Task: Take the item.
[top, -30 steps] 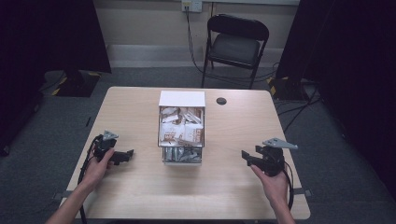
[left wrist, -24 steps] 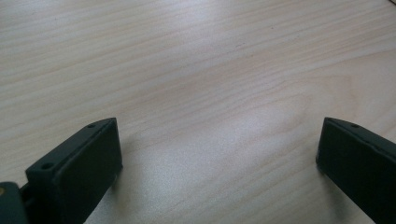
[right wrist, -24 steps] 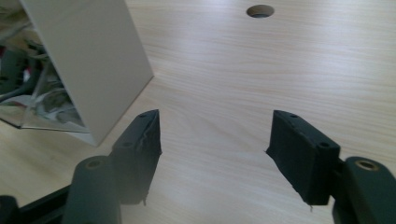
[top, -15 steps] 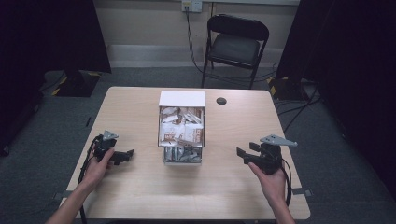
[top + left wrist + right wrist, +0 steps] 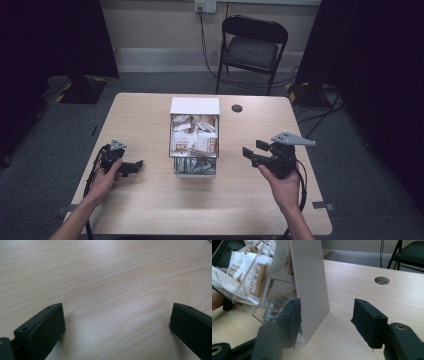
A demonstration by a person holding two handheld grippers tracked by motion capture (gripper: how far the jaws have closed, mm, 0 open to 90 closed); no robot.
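Note:
A clear plastic dispenser box (image 5: 194, 135) with white side panels stands mid-table, holding several white-and-brown packets (image 5: 192, 137). My right gripper (image 5: 248, 152) hovers right of it, above the table, pointing at its white side panel (image 5: 309, 277). Its jaws have just been closing and nothing is between them; the right gripper (image 5: 327, 303) is still open. The packets (image 5: 249, 272) show through the clear front. My left gripper (image 5: 136, 166) rests low on the table left of the box. In its own view the left gripper (image 5: 116, 312) is open wide over bare wood.
The wooden table (image 5: 150, 210) has a round cable hole (image 5: 237, 108) behind the box, also seen as the hole (image 5: 382, 280) in the right gripper view. A black folding chair (image 5: 252, 47) stands beyond the far edge. Dark curtains flank the room.
My right gripper has risen off the table and drifted slightly toward the box, its jaws a little narrower. The left gripper and the box have not moved.

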